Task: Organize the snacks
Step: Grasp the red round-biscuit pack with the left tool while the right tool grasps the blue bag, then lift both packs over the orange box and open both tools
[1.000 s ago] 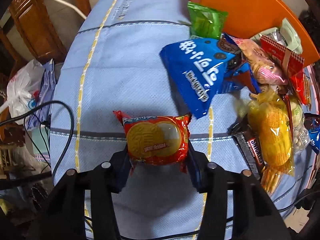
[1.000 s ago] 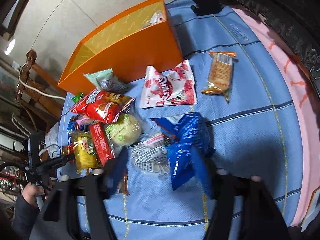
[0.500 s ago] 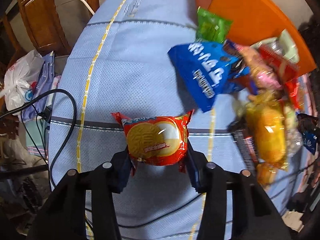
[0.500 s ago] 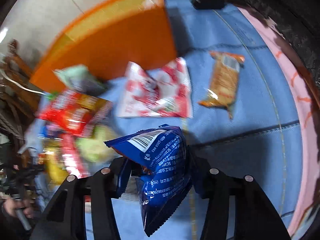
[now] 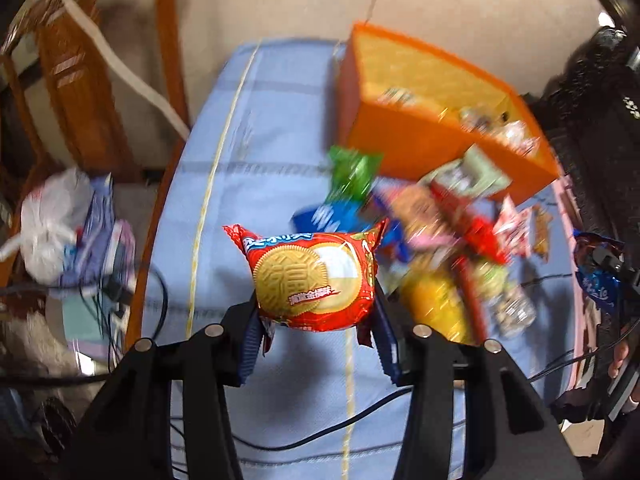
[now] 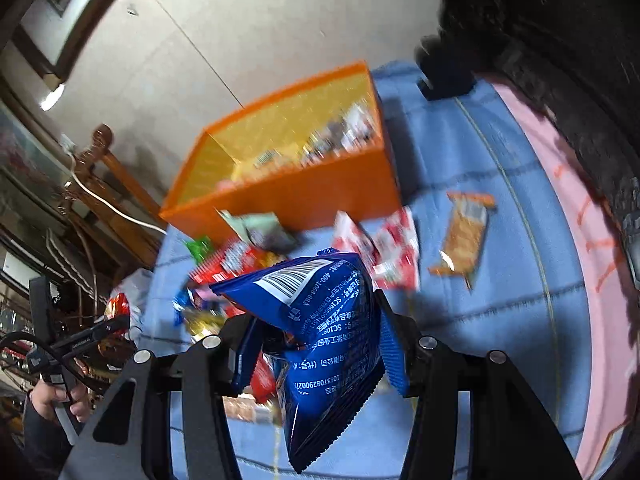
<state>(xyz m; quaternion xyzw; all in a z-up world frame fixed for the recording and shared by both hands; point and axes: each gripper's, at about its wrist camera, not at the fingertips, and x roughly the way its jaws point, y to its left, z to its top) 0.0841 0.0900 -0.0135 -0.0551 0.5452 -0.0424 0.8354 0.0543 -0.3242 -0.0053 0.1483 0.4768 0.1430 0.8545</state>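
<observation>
Our left claw (image 5: 318,330) is clamped on a red biscuit packet (image 5: 314,280), which hangs clear above the blue checked cloth (image 5: 248,152) covering the surface. Our right claw (image 6: 316,344) has just closed its jaws and now grips a blue snack bag (image 6: 324,328), barcode side up, lifted off the cloth. The orange box (image 5: 404,140), with a few wrapped snacks inside, stands at the far edge of the surface, a blurred pile of loose snacks (image 5: 452,240) lies just in front of it, and an orange wafer packet (image 6: 466,236) sits apart toward the right edge.
</observation>
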